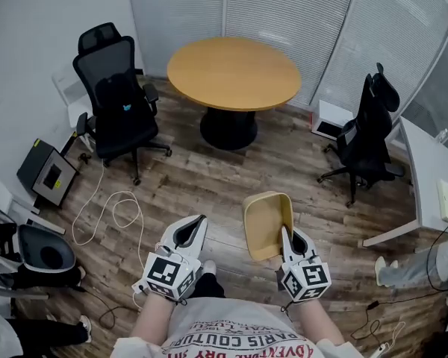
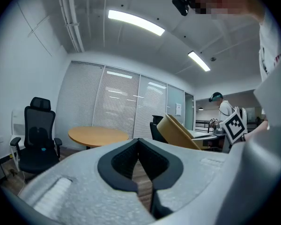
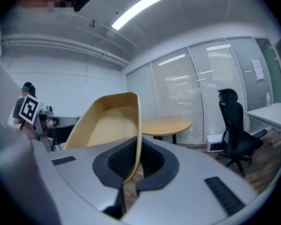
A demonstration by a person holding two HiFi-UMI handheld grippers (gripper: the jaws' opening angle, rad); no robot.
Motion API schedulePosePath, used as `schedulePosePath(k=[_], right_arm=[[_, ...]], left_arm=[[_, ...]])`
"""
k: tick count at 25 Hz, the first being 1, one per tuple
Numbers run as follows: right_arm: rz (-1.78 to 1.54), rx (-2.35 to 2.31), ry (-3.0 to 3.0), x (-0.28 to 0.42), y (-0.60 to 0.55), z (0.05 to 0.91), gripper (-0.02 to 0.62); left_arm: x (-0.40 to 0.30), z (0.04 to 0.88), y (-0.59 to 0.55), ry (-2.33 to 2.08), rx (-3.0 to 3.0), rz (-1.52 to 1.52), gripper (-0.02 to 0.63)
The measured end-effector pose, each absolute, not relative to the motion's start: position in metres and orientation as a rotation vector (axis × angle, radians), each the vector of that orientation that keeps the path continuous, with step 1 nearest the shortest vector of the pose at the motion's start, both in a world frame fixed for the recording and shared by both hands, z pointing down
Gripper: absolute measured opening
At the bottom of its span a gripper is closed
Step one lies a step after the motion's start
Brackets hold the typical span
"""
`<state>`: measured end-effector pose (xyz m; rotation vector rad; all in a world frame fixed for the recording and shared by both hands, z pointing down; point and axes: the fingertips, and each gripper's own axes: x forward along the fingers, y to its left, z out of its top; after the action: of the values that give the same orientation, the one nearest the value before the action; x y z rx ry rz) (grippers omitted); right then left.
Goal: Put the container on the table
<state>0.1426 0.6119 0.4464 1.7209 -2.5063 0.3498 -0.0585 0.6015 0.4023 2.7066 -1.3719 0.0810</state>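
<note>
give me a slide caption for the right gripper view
The right gripper shut on the rim of the container, with the table ahead.

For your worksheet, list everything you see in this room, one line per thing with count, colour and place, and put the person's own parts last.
table: one, round, light wood, far centre
office chairs: two, black, one left of the table, one right of it
container: one, yellow, held above the floor
desk: one, white, right edge
cable: one, white, looped on the floor at left
box device: one, grey and black, on the floor at left
second person: one, pale trousers, right edge
left gripper: one, white, jaws together, empty
right gripper: one, white, shut on the container's wall
</note>
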Motion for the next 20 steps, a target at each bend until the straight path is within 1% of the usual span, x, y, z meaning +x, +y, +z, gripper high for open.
schedulePosePath(k=[9,16,20], right_arm=[[0.384,1.769,-2.517,0.079,0.514,0.44,0.011],[0.425,1.722,-2.539,0.068,0.452,0.454,0.011],[0.463,1.659,-2.56,0.071,0.406,0.465,0.011]], left_arm=[[-0.131,0.4,0.502,-1.375,2.703,0.098,0.006],[-0.145,0.415,0.446,-1.421,2.681,0.159,0.006],[-0.141,0.423,0.41,-1.455,2.646,0.167,0.006]])
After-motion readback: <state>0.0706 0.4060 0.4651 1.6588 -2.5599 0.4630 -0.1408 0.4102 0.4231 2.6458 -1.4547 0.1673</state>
